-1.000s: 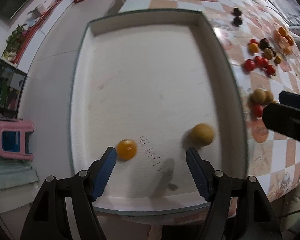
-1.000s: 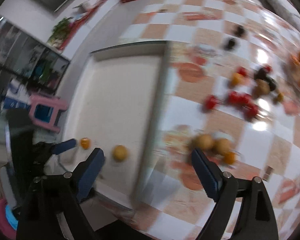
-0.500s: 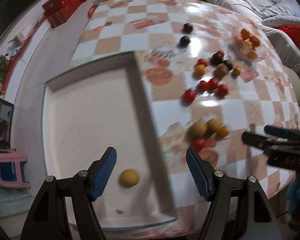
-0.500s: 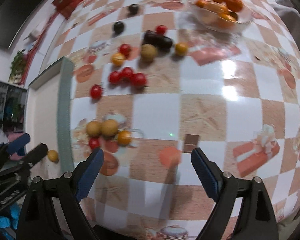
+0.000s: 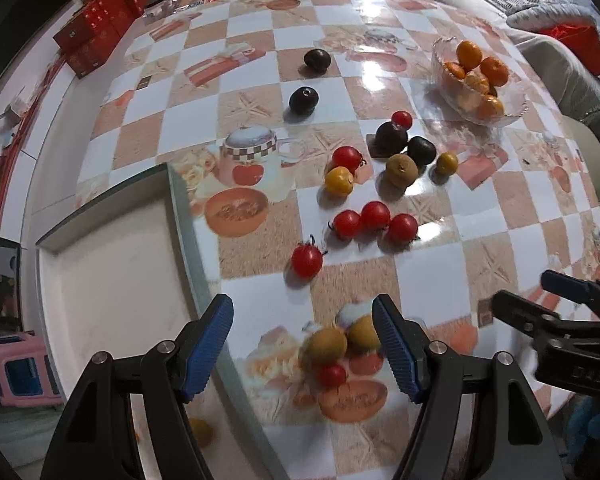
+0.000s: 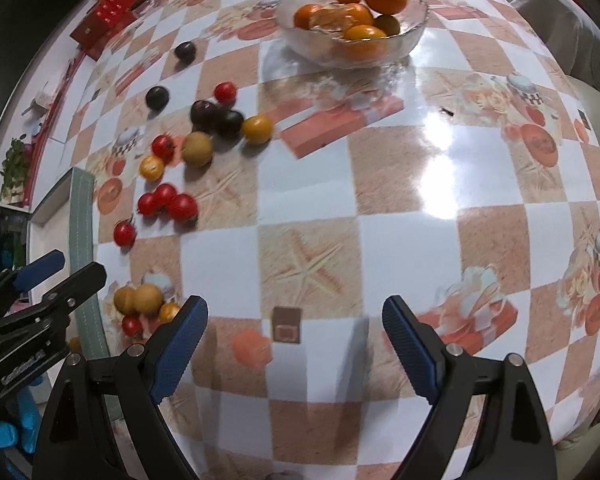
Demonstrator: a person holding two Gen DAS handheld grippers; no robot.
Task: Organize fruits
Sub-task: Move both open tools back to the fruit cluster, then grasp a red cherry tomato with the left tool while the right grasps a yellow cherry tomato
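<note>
You are reaching for the next fruit, both tongs empty. The table (image 5: 500, 216) is carrying loose fruit from its middle toward the tray (image 5: 112, 264) at its left edge. Your left tongs (image 5: 302, 322) are hanging wide open over the brown pair (image 5: 342, 340) and a tomato (image 5: 331, 374) beside the tray; I judge you need to lower and close on one. Your right tongs (image 6: 294, 330) are gaping over bare cloth. Only the right view is showing the orange bowl (image 6: 414, 28) fully.

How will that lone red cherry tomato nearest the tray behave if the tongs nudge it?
The cherry tomato looks round and glossy, so it would probably roll on the shiny tablecloth. Its skin seems smooth, likely slippery, and hard squeezing might burst it.
</note>
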